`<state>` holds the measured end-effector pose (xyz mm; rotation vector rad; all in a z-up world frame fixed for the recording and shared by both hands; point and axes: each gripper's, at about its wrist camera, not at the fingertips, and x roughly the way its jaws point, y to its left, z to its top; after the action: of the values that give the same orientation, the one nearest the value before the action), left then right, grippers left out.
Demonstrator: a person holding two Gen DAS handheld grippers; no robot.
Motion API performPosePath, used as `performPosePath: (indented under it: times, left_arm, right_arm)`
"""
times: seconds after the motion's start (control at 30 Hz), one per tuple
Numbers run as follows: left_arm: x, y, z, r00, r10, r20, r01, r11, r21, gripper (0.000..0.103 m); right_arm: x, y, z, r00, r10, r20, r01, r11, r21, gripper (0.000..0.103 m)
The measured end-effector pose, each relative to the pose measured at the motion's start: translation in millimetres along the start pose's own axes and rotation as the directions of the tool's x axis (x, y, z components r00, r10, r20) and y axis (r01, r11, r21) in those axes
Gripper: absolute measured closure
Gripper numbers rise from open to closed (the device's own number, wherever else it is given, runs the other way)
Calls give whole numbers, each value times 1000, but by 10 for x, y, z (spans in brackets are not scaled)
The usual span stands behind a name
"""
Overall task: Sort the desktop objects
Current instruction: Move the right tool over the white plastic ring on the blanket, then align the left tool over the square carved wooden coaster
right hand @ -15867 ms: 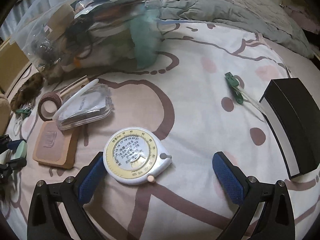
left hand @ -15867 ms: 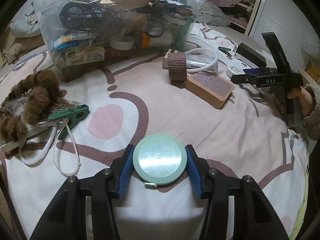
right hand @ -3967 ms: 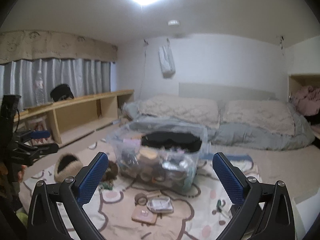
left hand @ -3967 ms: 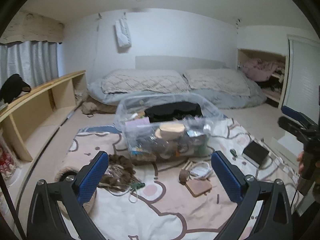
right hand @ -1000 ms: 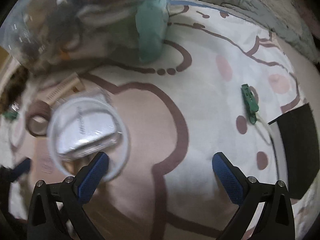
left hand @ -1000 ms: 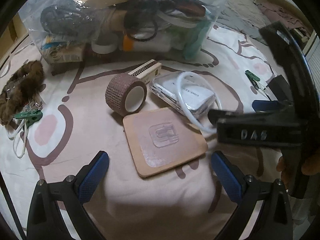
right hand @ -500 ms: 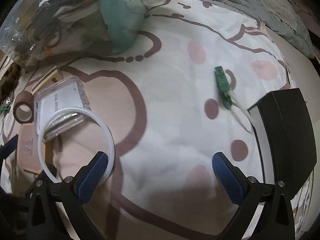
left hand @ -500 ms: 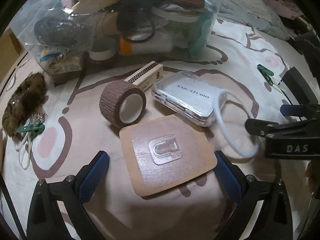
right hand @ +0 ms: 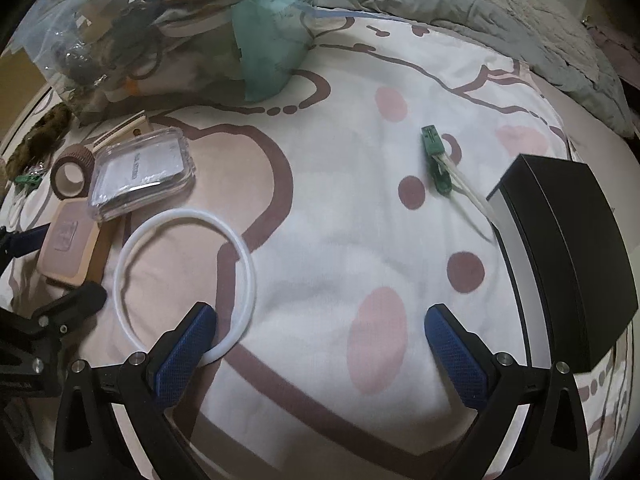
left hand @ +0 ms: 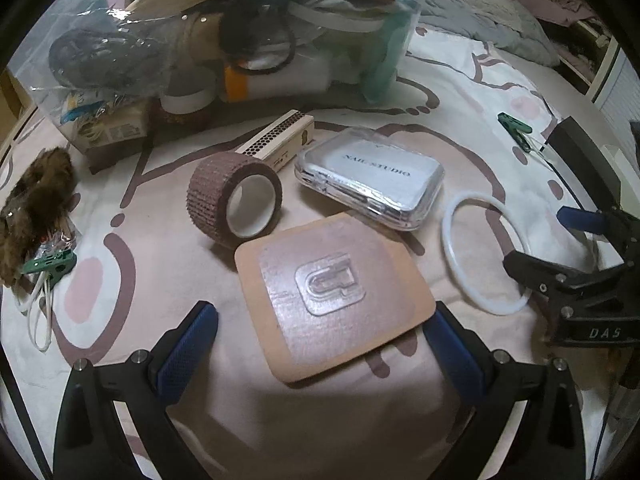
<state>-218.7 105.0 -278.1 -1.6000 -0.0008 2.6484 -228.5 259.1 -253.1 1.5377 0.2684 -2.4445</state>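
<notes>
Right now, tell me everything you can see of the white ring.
The white ring is a thin, smooth, closed hoop, plastic or rubber by its look, plain white with nothing inside it but bedsheet. It lies flat on the patterned sheet, just right of the tan square pad and in front of the clear case, apart from the case. Its near edge passes at the tip of the right tool's left blue pad; the open tool does not grip it.

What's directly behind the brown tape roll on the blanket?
Behind the brown tape roll lies a slim beige box with a dotted strip, its near end hidden by the roll. Farther back stands the clear storage bin.
</notes>
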Motion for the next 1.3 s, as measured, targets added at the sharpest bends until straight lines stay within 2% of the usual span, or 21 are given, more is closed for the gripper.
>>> performPosePath:
  times: [0.2,0.33,0.4,0.57,0.67,0.8,0.87,0.97,1.3]
  left_arm:
    - [-42,30,-16,1000,-19,3,19,1000,15,6]
    - [-64,135,10,997,-81,-3,80,994,-73,6]
    - [-65,146,39,996,-90,-6,89,989,-116,6]
    - [-31,86,95,999,-43,-19,39,985,-168,6]
    - [2,40,115,1000,2,-29,-7,988,-153,7]
    - [38,-38,133,999,48,-24,-50,995,-87,10]
    - [26,-75,138,999,31,-12,-31,999,-38,17]
    - [11,-66,127,1000,11,-5,-11,1000,10,17]
    - [-173,173,-148,996,-91,14,89,993,80,17]
  right_arm:
    - [-61,-3,-180,1000,11,-5,-11,999,-36,0]
    - [-87,47,-257,999,32,-32,-35,993,-117,0]
    - [-97,58,-287,998,44,-46,-50,988,-149,0]
    - [-132,97,-345,996,51,-79,-67,976,-206,0]
    - [-165,123,-401,994,60,-92,-80,967,-243,0]
    - [-218,122,-497,991,90,-100,-116,951,-287,0]
    - [-249,126,-551,989,103,-104,-130,943,-307,0]
    - [-293,133,-621,989,111,-98,-137,937,-322,0]
    - [-298,-20,-717,989,149,-18,-148,948,-280,0]
